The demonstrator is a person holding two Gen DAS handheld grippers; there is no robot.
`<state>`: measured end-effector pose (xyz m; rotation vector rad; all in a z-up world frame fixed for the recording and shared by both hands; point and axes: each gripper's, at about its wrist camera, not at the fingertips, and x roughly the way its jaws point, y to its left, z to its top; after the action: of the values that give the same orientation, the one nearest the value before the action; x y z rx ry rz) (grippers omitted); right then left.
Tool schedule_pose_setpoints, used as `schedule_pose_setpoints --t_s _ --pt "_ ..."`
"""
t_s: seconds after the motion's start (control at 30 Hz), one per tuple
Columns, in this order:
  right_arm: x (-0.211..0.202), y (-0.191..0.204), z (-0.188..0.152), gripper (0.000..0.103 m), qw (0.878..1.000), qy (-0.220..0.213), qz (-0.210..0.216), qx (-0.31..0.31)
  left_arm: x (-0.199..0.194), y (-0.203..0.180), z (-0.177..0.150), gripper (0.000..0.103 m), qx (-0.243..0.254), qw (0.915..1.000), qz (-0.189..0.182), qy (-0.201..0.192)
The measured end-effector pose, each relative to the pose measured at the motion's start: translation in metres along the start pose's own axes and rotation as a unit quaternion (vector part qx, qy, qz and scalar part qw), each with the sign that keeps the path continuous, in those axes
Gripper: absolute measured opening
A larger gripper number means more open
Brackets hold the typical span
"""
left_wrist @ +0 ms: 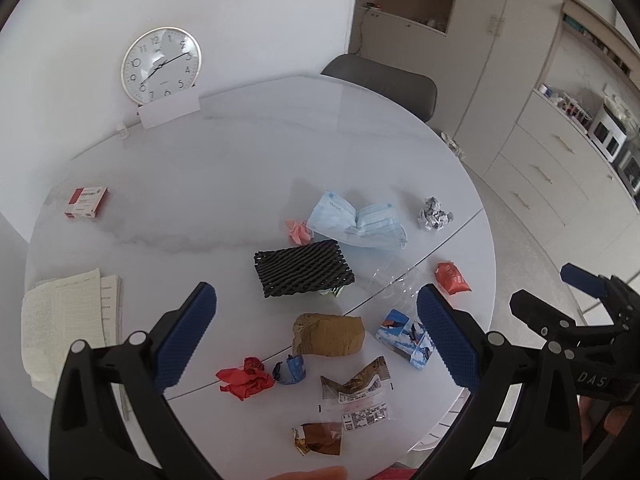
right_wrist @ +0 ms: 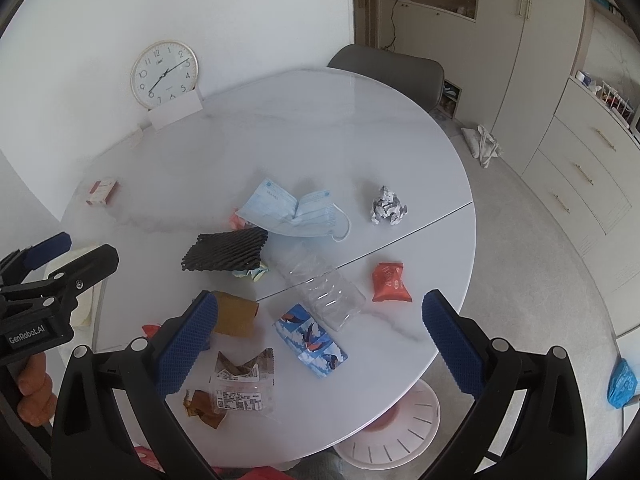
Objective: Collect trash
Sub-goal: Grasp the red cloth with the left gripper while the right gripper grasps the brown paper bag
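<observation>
Trash lies scattered on the round white table (left_wrist: 200, 184): a blue face mask (left_wrist: 356, 222), a black foam net (left_wrist: 303, 268), a brown packet (left_wrist: 329, 334), red crumpled paper (left_wrist: 245, 377), a blue patterned carton (right_wrist: 311, 340), a crushed clear bottle (right_wrist: 322, 288), an orange-red snack bag (right_wrist: 390, 282), a foil ball (right_wrist: 388, 210) and clear wrappers (right_wrist: 242, 384). My left gripper (left_wrist: 316, 336) is open and empty above the near trash. My right gripper (right_wrist: 320, 340) is open and empty over the carton. A white slatted bin (right_wrist: 392, 436) stands on the floor under the table's near edge.
A clock (left_wrist: 161, 65) leans on the wall behind a white card. A red and white box (left_wrist: 86, 202) and papers (left_wrist: 68, 328) lie at the table's left. A grey chair (right_wrist: 390, 76) stands at the far side. Cabinets line the right wall.
</observation>
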<state>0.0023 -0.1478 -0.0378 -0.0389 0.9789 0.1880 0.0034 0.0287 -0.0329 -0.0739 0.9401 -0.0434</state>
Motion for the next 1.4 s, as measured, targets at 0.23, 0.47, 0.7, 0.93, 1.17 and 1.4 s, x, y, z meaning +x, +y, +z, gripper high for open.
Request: schedule_pose_setpoints --t_s 0.23,0.47,0.7,0.93,1.17,1.4 --pt "0.042 0.014 -0.034 0.101 0.998 0.045 0.030 -0.043 0.056 0.046 -0.060 0.096 0.114 0.9925 -0.019 0.038" --pt "0.076 0.017 -0.064 0.101 0.992 0.105 0.059 -0.047 0.118 0.078 -0.118 0.086 0.233 0.9615 -0.054 0.136" --pt "0.088 0.016 -0.066 0.101 0.988 0.131 0.062 -0.048 0.154 0.065 -0.120 0.062 0.304 0.9343 -0.103 0.156" --pt "0.101 0.057 -0.051 0.097 0.969 0.136 0.126 -0.165 0.162 0.060 -0.127 0.036 0.314 0.9263 -0.134 0.159" --pt "0.172 0.130 -0.043 0.082 0.901 0.170 0.128 -0.379 0.125 0.086 -0.124 0.035 0.211 0.9600 -0.129 0.131" --pt "0.222 0.158 -0.047 0.057 0.856 0.185 0.093 -0.473 0.077 0.113 -0.132 0.035 0.094 0.9881 -0.059 0.107"
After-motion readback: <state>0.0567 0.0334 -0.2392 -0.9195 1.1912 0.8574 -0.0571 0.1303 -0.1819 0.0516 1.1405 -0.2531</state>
